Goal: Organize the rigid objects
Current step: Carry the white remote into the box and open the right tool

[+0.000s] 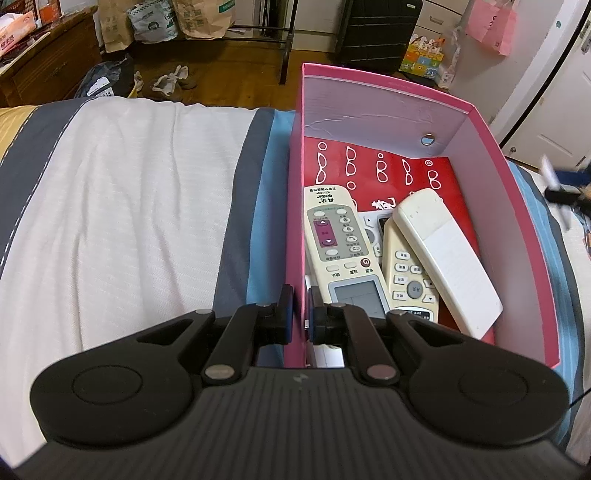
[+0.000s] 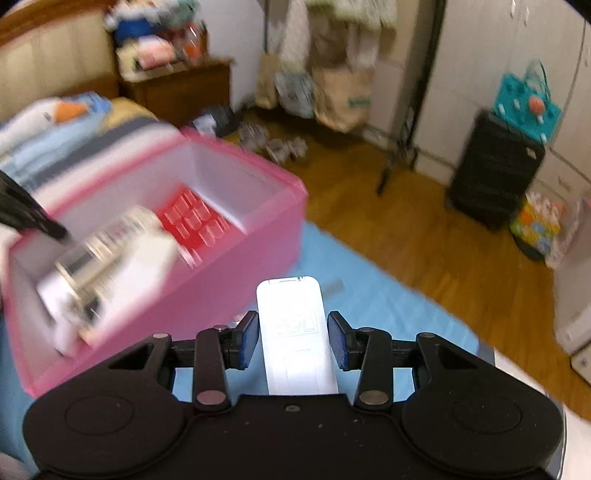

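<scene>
A pink box (image 1: 388, 96) stands on the bed and holds several remotes: a cream one with a screen (image 1: 340, 251), a white one lying back up (image 1: 447, 258) and another cream one (image 1: 406, 280) under it. They lie on a red printed sheet (image 1: 388, 166). My left gripper (image 1: 301, 314) is shut on the box's near left wall. In the right wrist view my right gripper (image 2: 293, 339) is shut on a white remote (image 2: 295, 332), back side up, held above the blue cloth just right of the blurred pink box (image 2: 221, 258).
A white striped bed cover (image 1: 129, 203) lies left of the box and a blue cloth (image 2: 369, 295) under it. Beyond the bed's edge are the wooden floor (image 2: 388, 221), a black suitcase (image 2: 495, 173), a wooden nightstand (image 2: 177, 92) and bags on a rack (image 1: 166, 18).
</scene>
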Motion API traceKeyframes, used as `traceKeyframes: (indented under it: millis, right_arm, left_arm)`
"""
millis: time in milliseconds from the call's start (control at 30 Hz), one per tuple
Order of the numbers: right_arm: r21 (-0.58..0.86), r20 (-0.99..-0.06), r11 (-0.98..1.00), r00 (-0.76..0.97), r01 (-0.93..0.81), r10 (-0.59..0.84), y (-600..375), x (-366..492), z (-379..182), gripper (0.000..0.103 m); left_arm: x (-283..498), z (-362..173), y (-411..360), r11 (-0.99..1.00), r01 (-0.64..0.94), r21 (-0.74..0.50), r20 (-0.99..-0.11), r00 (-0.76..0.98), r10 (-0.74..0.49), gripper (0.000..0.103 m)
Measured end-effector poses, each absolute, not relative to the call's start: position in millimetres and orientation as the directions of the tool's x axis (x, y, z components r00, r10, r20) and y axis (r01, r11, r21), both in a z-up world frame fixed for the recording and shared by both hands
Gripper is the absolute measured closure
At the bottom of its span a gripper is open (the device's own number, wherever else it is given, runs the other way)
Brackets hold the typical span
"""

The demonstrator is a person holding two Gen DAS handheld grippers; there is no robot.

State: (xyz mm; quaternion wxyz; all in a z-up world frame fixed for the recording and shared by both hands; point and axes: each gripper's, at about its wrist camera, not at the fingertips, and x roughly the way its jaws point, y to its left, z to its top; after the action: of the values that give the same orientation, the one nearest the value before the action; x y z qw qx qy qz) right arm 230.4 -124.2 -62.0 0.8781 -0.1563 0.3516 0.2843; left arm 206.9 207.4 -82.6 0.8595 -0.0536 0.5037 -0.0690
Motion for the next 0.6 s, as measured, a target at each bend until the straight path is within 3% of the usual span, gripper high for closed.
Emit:
traceKeyframes:
  millis: [133, 267, 400, 600]
  right_arm:
    - [-0.027, -0.653, 0.744, 0.576, -0.667, 0.493, -100, 228, -27, 0.057]
    - [-0.009, -0.662, 0.674, 0.51, -0.739, 0.549, -65, 233, -11, 0.057]
    - [-0.079, -0.719, 0.586, 0.453, -0.806, 0.527, -22, 244, -18, 0.057]
    - [-0.194, -0.858, 0.371, 0.34, -0.908, 0.385, 31, 265, -44, 0.057]
  left_arm:
    - [207, -82, 208, 0.984, 0.06, -0.166, -0.859, 0.482, -0.174, 0.097]
    - [209, -84, 209, 0.984, 0.049, -0.174, -0.861, 0.478, -0.176, 0.097]
    - [210, -85, 209, 0.983, 0.048, -0.175, -0.861, 0.477, -0.176, 0.097]
    - [207, -84, 206, 0.986, 0.057, -0.156, -0.858, 0.486, -0.164, 0.097]
